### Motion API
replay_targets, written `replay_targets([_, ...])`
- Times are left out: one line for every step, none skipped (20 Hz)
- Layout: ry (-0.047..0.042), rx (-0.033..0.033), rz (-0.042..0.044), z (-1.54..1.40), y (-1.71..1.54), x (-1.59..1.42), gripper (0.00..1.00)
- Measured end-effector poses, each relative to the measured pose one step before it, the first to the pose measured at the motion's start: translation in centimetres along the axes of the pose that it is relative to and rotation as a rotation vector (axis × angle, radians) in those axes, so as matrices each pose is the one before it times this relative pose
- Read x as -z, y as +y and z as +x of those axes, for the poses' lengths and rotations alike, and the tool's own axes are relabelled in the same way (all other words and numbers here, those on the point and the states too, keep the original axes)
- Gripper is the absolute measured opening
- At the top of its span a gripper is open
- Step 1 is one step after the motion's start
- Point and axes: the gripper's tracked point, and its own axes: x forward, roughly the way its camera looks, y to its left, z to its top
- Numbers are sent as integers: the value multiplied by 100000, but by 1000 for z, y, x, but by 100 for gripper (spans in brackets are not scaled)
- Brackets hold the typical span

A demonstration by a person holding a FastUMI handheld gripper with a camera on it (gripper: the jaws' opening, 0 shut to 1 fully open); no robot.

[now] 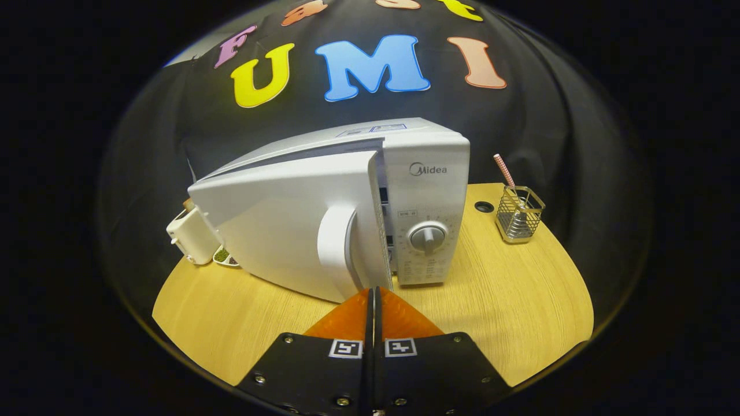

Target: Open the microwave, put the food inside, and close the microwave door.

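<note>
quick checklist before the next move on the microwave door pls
1. Gripper fingers closed and holding nothing: ok, the two orange fingers sit pressed together with nothing between them.
2. Door position: not ok for a finished task, it stands ajar, swung partway out from the microwave.
3. Fingertips lined up with the door: ok, they sit just below its lower free edge, near the handle.
4. Food inside the microwave: cannot tell, the door hides the inside.
5. Room for the door to swing: ok, the table in front of it is bare.
6. Wire holder with straw: ok, well off to the side, beyond the control dial.
</note>
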Motion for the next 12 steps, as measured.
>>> replay_targets([-56, 1240, -67, 574, -192, -409, 0])
replay_targets([-273, 1337, 215, 406, -209, -356, 0])
replay_targets([231, 1220, 203, 325, -129, -268, 0])
replay_targets([155, 1078, 40, 410, -107, -192, 0])
replay_targets([-144, 942, -287, 455, -86, -346, 0])
replay_targets([587, 975, -389, 629, -101, -55, 0])
replay_targets([1316, 1631, -1061, -1, -391, -36, 0])
replay_targets([905, 787, -836, 1043, -292, 112, 0])
replay_targets([1037, 97, 322, 428, -176, 144, 0])
replay_targets([268, -46, 1416, 302, -206, -183, 0])
replay_targets([-429, -31, 1933, 300, -189, -393, 0])
replay_targets([22, 2, 1309, 245, -228, -469, 0])
